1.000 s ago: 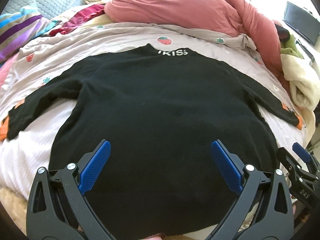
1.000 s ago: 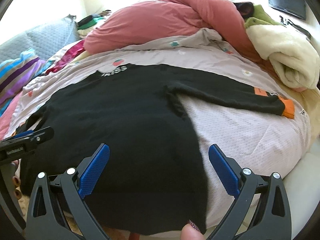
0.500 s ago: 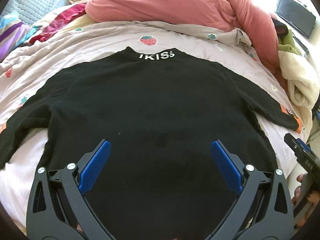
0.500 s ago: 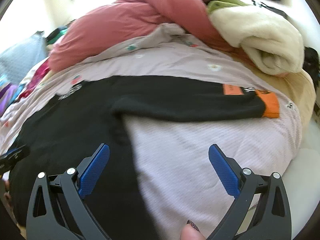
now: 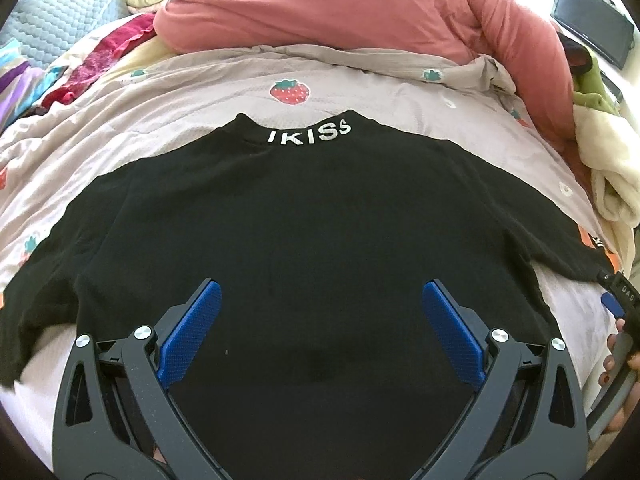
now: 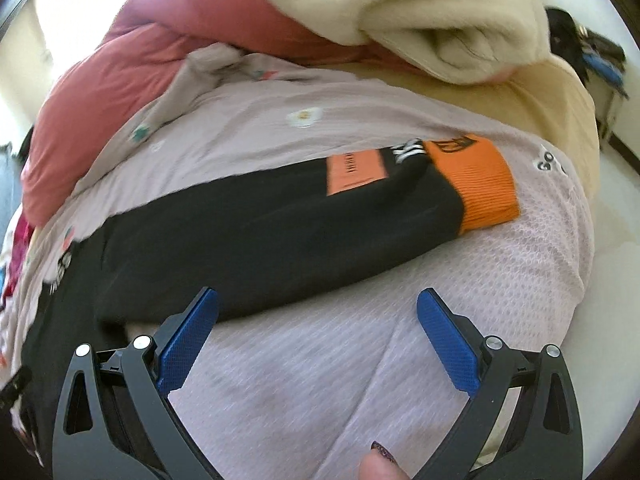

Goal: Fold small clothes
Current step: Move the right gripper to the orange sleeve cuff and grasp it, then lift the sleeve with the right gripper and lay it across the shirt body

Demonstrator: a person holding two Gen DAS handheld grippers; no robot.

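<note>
Fingers, left gripper [image 5: 320, 320]: spread wide and grasping nothing, hovering over the lower middle of the black sweater [image 5: 304, 240], which puts this wrist view square on the garment's body.
Fingers, right gripper [image 6: 318, 328]: likewise released and empty, aimed at the right sleeve [image 6: 260, 232]; the left pad sits over the sleeve's near edge, the right pad over bare bedspread [image 6: 400, 360].
Sweater position: spread flat on the bed, collar with white lettering [image 5: 310, 136] pointing away, both sleeves stretched out to the sides; a flat layout of this kind gives clean fold lines.
Sleeve detail: the orange cuff [image 6: 476, 184] lies at the far end, with an orange patch [image 6: 356, 172] just beside it; the sleeve rests flat, apart from the trunk.
Surroundings: a pink duvet [image 5: 340, 4] and a cream blanket [image 6: 420, 12] are heaped beyond the sweater, clear of it.
Likely step: judging by the aim of the right gripper, the sleeve seems the first part to be folded inward; no fold is made yet.
Risk: the loose bedspread may get pinched along with the sleeve.
</note>
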